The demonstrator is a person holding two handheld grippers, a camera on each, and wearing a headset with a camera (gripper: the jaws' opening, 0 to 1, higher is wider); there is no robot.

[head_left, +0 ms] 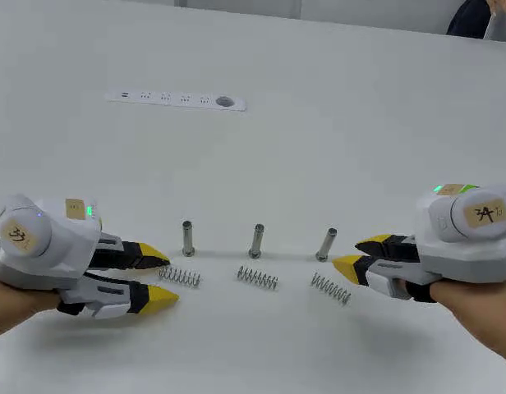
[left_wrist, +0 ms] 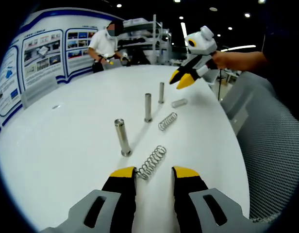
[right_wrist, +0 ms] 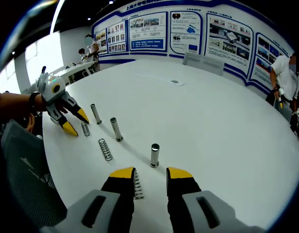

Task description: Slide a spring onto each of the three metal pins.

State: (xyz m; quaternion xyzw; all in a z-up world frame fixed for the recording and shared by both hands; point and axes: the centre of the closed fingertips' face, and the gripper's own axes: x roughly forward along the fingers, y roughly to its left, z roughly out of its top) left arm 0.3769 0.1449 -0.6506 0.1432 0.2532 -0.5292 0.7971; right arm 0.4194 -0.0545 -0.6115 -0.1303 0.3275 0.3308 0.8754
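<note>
Three metal pins stand upright in a row on the white table: left pin (head_left: pixel 187 238), middle pin (head_left: pixel 256 240), right pin (head_left: pixel 326 244). A spring lies flat in front of each: left spring (head_left: pixel 180 277), middle spring (head_left: pixel 257 277), right spring (head_left: pixel 330 288). My left gripper (head_left: pixel 161 276) is open at the left end of the row, its yellow tips on either side of the left spring (left_wrist: pixel 152 161). My right gripper (head_left: pixel 361 256) is open at the right end, just right of the right spring (right_wrist: pixel 137 185) and right pin (right_wrist: pixel 155 155). Neither holds anything.
A white power strip (head_left: pixel 177 99) lies farther back on the table. A person (left_wrist: pixel 104 46) stands at the table's far side. Wall posters (right_wrist: pixel 183 31) line the room behind. The table stretches bare beyond the pins.
</note>
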